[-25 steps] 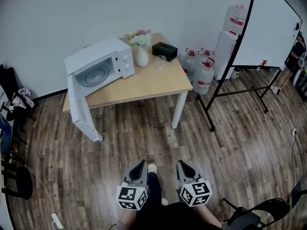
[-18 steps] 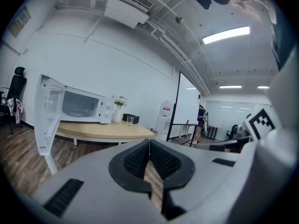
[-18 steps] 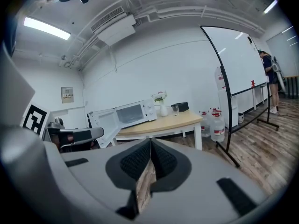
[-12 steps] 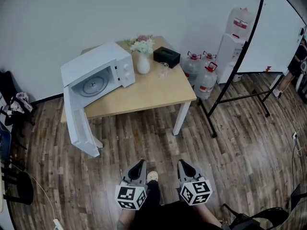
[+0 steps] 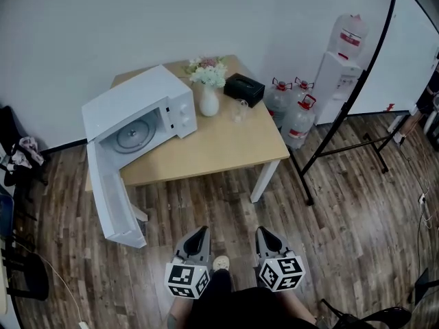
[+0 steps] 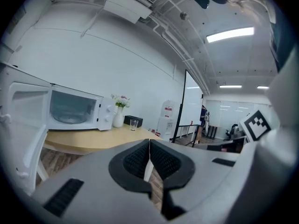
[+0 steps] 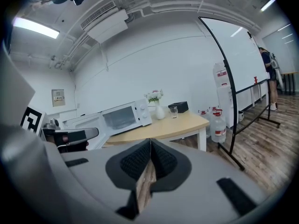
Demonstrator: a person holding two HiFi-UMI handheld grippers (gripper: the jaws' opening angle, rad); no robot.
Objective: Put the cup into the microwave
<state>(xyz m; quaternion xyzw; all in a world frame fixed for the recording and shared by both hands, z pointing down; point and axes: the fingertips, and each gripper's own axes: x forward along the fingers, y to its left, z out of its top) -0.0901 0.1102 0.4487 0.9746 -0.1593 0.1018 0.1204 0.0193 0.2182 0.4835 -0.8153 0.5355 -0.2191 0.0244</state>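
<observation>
A clear glass cup [image 5: 239,110] stands on the wooden table [image 5: 219,146], right of a white vase of flowers [image 5: 208,94]; it also shows small in both gripper views [image 6: 134,124] [image 7: 174,111]. The white microwave [image 5: 140,108] sits at the table's left with its door [image 5: 108,194] swung wide open and its turntable bare. My left gripper [image 5: 199,237] and right gripper [image 5: 264,236] hang side by side over the floor, well short of the table. Both are shut with nothing between their pads [image 6: 149,160] [image 7: 150,158].
A black tissue box [image 5: 244,88] lies behind the cup. Water bottles [image 5: 300,115] and a dispenser [image 5: 337,67] stand right of the table, beside a whiteboard stand [image 5: 343,139]. Dark chairs [image 5: 14,149] line the left wall. The open door overhangs the table's left front.
The table and microwave have grown larger and drifted lower in the head view as both grippers travelled forward toward them together. Both stayed shut.
</observation>
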